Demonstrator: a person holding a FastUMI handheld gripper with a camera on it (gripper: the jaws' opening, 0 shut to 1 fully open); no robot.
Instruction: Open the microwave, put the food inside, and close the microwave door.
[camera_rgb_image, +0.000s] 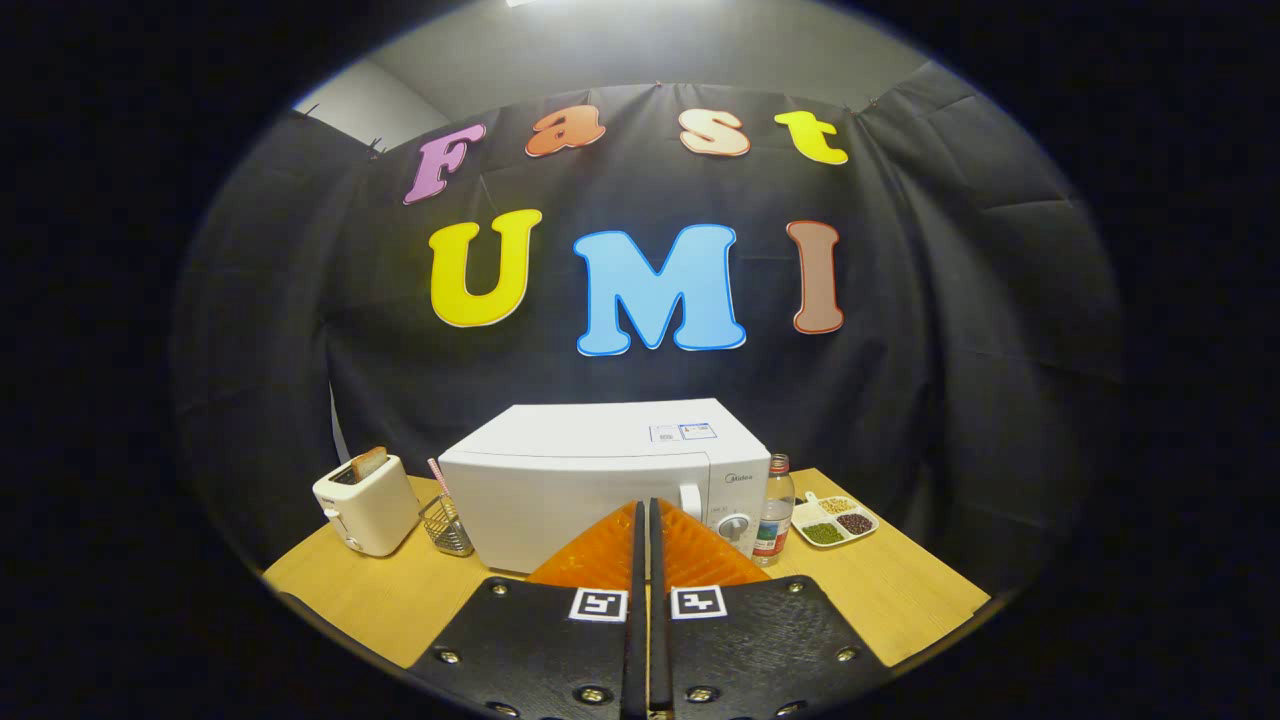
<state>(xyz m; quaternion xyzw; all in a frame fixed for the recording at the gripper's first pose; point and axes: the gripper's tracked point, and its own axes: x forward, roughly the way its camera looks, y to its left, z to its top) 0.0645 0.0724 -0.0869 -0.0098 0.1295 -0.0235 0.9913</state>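
Observation:
A white microwave stands on the wooden table straight ahead of me, its door shut, with a vertical handle and a round knob on its right side. My gripper is held back from the microwave, fingers pressed together with nothing between them; the tips overlap the lower front of the door in the view. No food item for the microwave can be picked out apart from the dish of beans.
Left of the microwave sit a cream toaster with a slice of toast and a wire holder with a straw. To its right stand a bottle and a divided dish of beans.

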